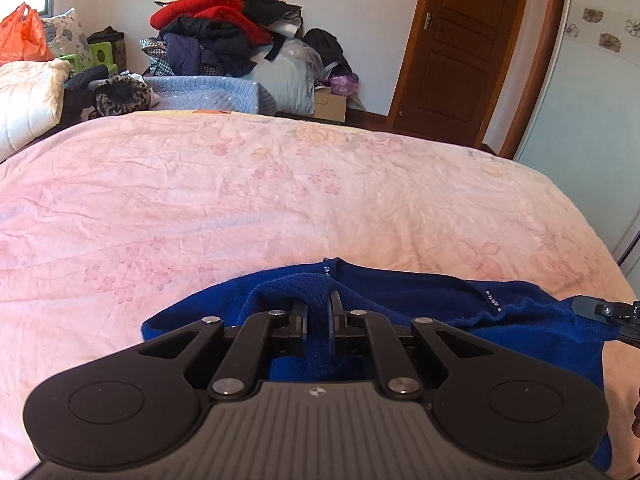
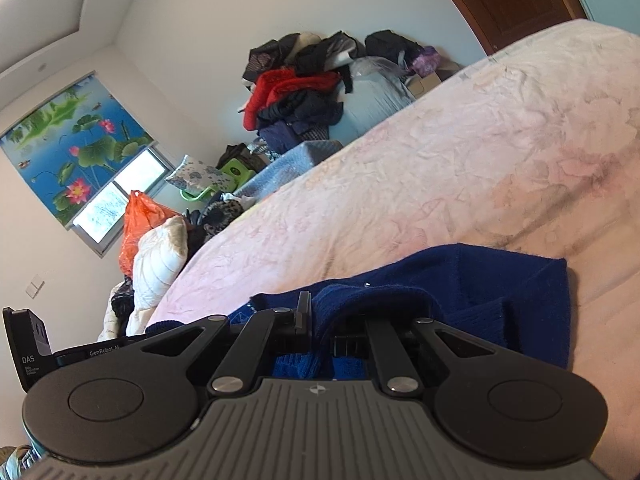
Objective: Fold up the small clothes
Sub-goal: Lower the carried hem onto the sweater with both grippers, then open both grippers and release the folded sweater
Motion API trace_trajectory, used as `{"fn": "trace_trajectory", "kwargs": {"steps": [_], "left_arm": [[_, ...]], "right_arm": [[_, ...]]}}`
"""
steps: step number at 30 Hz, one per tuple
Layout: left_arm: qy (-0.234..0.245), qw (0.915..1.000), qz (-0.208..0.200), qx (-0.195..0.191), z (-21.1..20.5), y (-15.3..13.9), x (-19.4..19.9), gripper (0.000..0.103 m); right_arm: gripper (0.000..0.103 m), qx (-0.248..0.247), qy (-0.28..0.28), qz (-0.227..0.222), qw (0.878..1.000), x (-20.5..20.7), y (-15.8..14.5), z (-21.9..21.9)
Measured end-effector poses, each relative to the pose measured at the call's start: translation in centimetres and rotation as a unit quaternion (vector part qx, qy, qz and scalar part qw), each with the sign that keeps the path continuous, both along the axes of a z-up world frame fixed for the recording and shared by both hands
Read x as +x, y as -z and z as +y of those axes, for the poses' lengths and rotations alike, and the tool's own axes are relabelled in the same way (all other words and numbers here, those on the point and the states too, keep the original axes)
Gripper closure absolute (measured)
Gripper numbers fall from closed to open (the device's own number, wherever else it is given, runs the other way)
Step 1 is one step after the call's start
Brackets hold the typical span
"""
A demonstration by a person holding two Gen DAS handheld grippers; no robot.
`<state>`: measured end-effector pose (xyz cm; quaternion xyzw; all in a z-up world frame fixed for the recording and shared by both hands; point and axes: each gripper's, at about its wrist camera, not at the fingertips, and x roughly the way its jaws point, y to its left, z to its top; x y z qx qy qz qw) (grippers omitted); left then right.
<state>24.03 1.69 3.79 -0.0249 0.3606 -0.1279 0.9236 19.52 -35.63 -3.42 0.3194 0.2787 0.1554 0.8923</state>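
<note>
A dark blue knit sweater [image 1: 420, 296] lies at the near edge of a pink bedspread [image 1: 280, 184]. My left gripper [image 1: 319, 308] is shut on a ribbed fold of that sweater, which bunches up between its two fingers. In the right wrist view the same blue sweater [image 2: 480, 280] drapes over the bedspread [image 2: 440, 168], and my right gripper [image 2: 320, 320] is shut on another fold of it; the cloth covers the right finger. The tip of the right gripper [image 1: 608, 312] shows at the right edge of the left wrist view. The left gripper's body [image 2: 36, 344] shows at the left of the right wrist view.
A tall pile of clothes [image 1: 224, 20] stands against the far wall beyond the bed. A white quilt [image 1: 28, 96] and an orange bag [image 1: 22, 34] lie at the far left. A brown door [image 1: 456, 40] is at the right. A window with a lotus blind [image 2: 76, 136] is on the left wall.
</note>
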Motion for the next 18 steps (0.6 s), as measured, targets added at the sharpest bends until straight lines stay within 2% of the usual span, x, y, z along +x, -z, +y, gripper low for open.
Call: {"fn": "trace_trajectory", "kwargs": {"steps": [5,9,13,16,18], "left_arm": [[-0.002,0.9997,0.011,0.02,-1.0,1.9,1.8,0.094],[-0.01,0.9993,0.033,0.015,-1.0,3.0,3.0,0.093],[-0.01,0.9981,0.06,0.004,-0.6,3.7,4.0,0.092],[-0.013,0.9968,0.077,-0.019,0.3,3.6,4.5,0.09],[-0.021,0.995,0.086,-0.046,1.3,3.4,4.8,0.089]], "right_arm": [[0.09,0.011,0.009,0.023,1.0,1.4,1.8,-0.3],[0.086,0.026,0.024,0.043,0.998,2.4,3.3,-0.8],[0.067,0.03,0.041,0.055,0.997,3.0,4.2,-1.1],[0.051,0.024,0.057,0.046,0.997,2.7,4.0,-1.3],[0.05,0.011,0.068,0.036,0.997,2.2,3.5,-1.3]]}}
